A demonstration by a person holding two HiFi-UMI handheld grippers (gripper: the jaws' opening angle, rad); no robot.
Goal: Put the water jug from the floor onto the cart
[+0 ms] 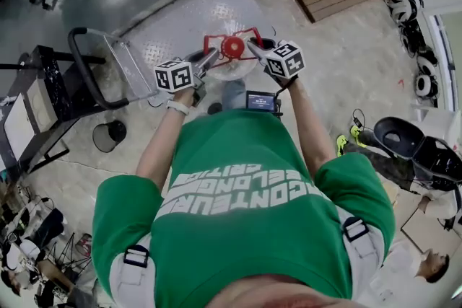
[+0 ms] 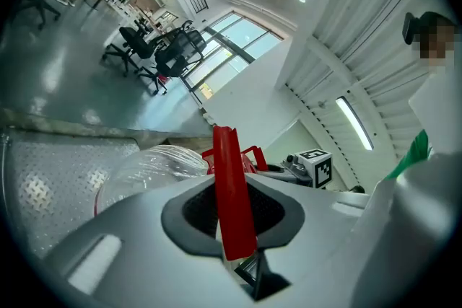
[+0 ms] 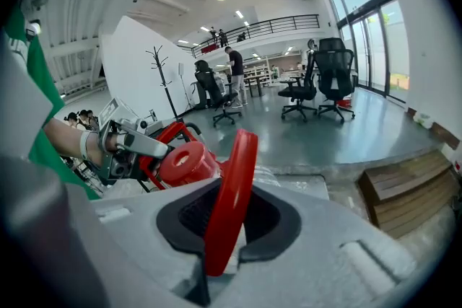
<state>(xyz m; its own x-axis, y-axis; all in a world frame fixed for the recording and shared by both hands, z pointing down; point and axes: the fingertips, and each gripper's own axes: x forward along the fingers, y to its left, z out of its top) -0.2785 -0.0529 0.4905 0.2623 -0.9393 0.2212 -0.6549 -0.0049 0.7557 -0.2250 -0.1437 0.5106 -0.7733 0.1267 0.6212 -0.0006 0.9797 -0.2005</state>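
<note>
The water jug is held over the cart by its red handle, clamped by the left gripper and the right gripper.

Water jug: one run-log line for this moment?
left gripper shut on red handle | right gripper shut on red handle | water jug over cart
</note>
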